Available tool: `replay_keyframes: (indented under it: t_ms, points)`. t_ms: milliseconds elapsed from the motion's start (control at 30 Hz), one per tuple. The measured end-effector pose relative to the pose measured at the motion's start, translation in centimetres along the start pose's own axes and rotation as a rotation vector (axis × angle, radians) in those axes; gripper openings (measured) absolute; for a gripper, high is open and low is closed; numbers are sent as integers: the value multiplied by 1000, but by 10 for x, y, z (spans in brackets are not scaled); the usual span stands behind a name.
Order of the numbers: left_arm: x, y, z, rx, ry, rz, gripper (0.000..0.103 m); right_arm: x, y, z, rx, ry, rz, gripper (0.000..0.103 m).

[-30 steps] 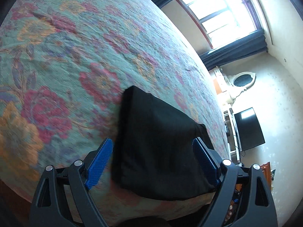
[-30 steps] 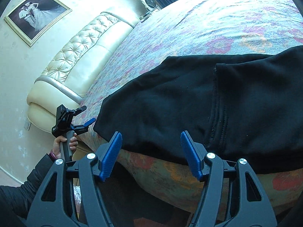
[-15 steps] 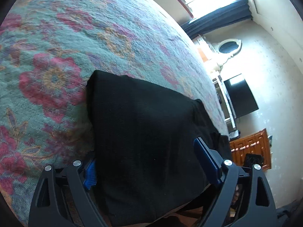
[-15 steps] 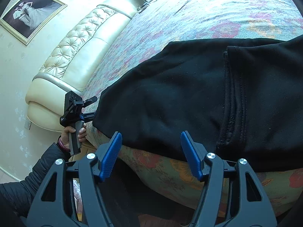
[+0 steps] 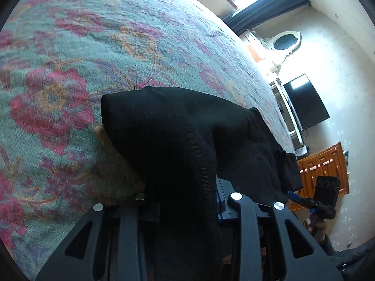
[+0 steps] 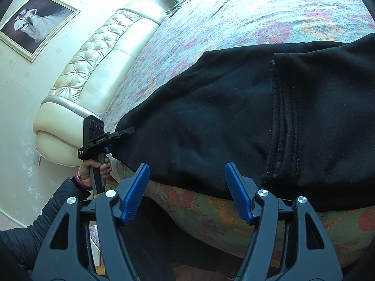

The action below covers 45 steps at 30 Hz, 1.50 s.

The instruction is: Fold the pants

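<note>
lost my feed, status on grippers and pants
Left gripper just closed on pants edge. Right gripper open, short of cloth. Nothing in the way.

A: The black pants [image 6: 222, 117] look like matt, soft knit cloth.
B: The floral bedspread [image 5: 117, 46] is woven and rough; the headboard [image 6: 93, 65] is glossy tufted leather, the dresser [image 5: 325, 164] polished wood.

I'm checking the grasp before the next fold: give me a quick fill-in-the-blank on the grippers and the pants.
The left gripper has just closed on the ____ pants.
The right gripper is ____, holding nothing.
The pants lie on a ____-patterned bedspread.
Missing words: black; open; floral
</note>
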State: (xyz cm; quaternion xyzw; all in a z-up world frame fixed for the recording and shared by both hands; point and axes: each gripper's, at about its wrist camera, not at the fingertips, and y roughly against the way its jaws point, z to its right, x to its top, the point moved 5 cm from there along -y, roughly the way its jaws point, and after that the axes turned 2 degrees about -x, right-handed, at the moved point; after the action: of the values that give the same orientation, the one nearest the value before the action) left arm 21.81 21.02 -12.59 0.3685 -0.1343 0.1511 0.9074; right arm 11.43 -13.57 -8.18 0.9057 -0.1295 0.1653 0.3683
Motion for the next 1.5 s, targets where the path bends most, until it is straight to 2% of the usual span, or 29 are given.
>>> replay_keyframes:
  t_ms: [100, 200, 333, 467, 633, 767, 833, 933, 1033, 1167, 1267, 1333, 1400, 1433, 1467, 1500]
  points:
    - [0, 5, 11, 46, -37, 7, 23, 1, 4, 0, 1, -1, 10, 67]
    - [5, 14, 30, 43, -53, 42, 22, 4, 11, -2, 2, 7, 26, 67]
    - [15, 33, 75, -33, -92, 109, 22, 14, 25, -3, -6, 18, 51, 67]
    - [23, 32, 144, -88, -184, 129, 22, 32, 45, 7, -32, 15, 84, 67]
    - [22, -5, 235, -136, -278, 86, 22, 57, 73, 29, -55, -29, 102, 67]
    - [9, -61, 294, -162, -335, 2, 22, 67, 97, 50, -58, -53, 113, 68]
    - [1, -95, 315, -164, -344, -45, 22, 68, 109, 63, -53, -73, 119, 71]
    - [-11, -144, 337, -146, -351, -95, 22, 63, 122, 86, -42, -115, 115, 73]
    - [-28, -187, 349, -92, -404, -131, 22, 57, 131, 111, -37, -160, 113, 73]
    - [-48, -235, 350, -36, -430, -200, 22, 50, 144, 140, -13, -232, 133, 73]
    - [-62, -256, 347, 28, -476, -217, 25, 49, 147, 153, 21, -274, 142, 73]
    - [-65, -256, 352, 12, -469, -204, 34, 49, 145, 156, 34, -284, 142, 74]
    - [-63, -249, 361, -62, -440, -187, 53, 49, 144, 157, 33, -281, 137, 74]
    - [-61, -246, 367, -103, -427, -178, 56, 50, 142, 156, 30, -281, 136, 74]
    - [-59, -242, 372, -98, -431, -164, 56, 51, 143, 156, 46, -287, 148, 80]
    - [-58, -238, 376, -91, -444, -153, 56, 51, 143, 156, 63, -299, 154, 81]
